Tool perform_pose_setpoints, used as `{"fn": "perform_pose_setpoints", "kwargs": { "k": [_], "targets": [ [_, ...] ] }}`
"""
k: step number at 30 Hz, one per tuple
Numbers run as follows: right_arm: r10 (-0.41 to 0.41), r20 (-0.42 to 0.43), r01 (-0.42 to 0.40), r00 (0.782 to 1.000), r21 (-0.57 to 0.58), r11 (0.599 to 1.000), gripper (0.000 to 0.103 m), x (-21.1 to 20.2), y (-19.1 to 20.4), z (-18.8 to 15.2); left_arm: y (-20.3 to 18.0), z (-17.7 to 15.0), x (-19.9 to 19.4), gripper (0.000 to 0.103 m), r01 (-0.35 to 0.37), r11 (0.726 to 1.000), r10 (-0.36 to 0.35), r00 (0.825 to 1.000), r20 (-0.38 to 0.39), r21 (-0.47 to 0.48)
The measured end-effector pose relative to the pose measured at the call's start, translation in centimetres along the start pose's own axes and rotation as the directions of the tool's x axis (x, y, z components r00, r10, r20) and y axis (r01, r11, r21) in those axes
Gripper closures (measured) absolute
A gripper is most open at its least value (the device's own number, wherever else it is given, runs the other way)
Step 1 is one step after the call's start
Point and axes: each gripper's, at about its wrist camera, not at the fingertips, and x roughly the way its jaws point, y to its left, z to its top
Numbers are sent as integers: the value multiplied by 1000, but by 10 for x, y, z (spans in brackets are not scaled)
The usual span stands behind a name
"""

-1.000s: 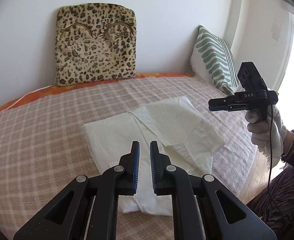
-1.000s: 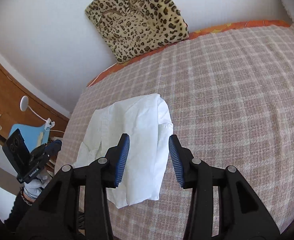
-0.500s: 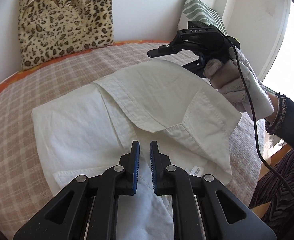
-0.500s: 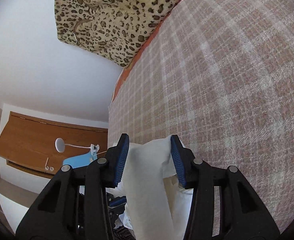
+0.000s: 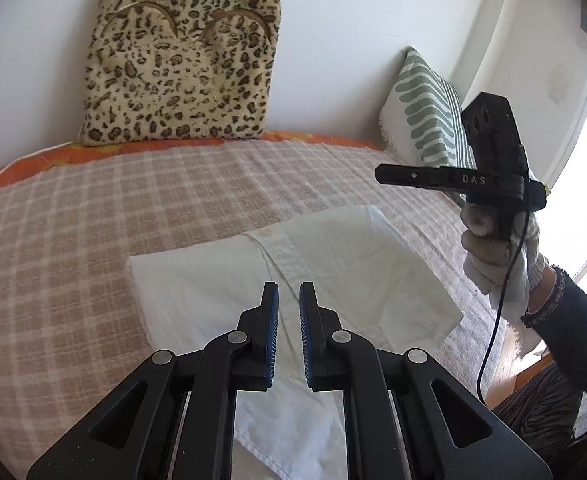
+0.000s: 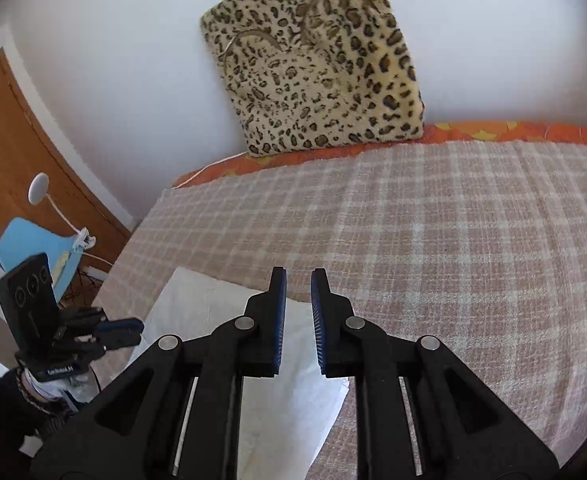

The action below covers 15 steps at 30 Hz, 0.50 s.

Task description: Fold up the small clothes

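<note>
Setting: white-walled room, a bed under a pink-and-cream checked blanket (image 5: 93, 216) with an orange sheet (image 6: 493, 130) showing along the wall edge.
Leopard-print cushion (image 5: 181, 56): upright against the wall at the back of the bed.
White shirt (image 5: 293, 264): folded flat on the blanket near the front edge, button placket facing up.
Left gripper (image 5: 288, 300): hovers above the shirt, blue-padded jaws drawn nearly together, nothing between them.
Striped green-and-white pillow (image 5: 429, 112): leans in the far right corner.
Right gripper (image 6: 297, 284): held by a white-gloved hand (image 5: 497, 248) beside the shirt's right edge, above the bed; jaws have just been closing, now a narrow gap, no cloth between them.
Wooden door (image 6: 1, 132): beyond the bed in the right wrist view.
</note>
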Motion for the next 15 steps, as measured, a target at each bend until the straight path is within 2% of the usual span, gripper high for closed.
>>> {"fn": "perform_pose_setpoints", "kwargs": {
  "k": [1,3,5,8,11,14,15],
  "targets": [
    [-27,-19,26,999,-73,997,89,3,15,-5,10,4,2,94,-3,999,4,1000,12,-40],
    [-54,-85,43,995,-123,991,89,22,24,-15,26,8,9,94,-21,997,22,1000,14,-78],
    [-114,-129,104,985,-88,991,89,45,12,-22,37,9,23,90,-59,995,59,998,-9,-76],
    [-101,-193,103,976,-1,995,89,66,-11,-32,56,4,47,89,-153,986,148,986,-77,-67],
    [-114,-205,119,972,13,993,86,71,-14,-39,73,-5,64,88,-260,965,252,960,-124,-48],
    [-112,-182,120,977,30,992,77,50,-8,-36,82,-2,55,88,-235,965,222,968,-115,-115],
    [-123,-162,131,979,39,991,66,38,-7,-36,83,1,48,88,-223,966,211,972,-98,-131]
  ]
}}
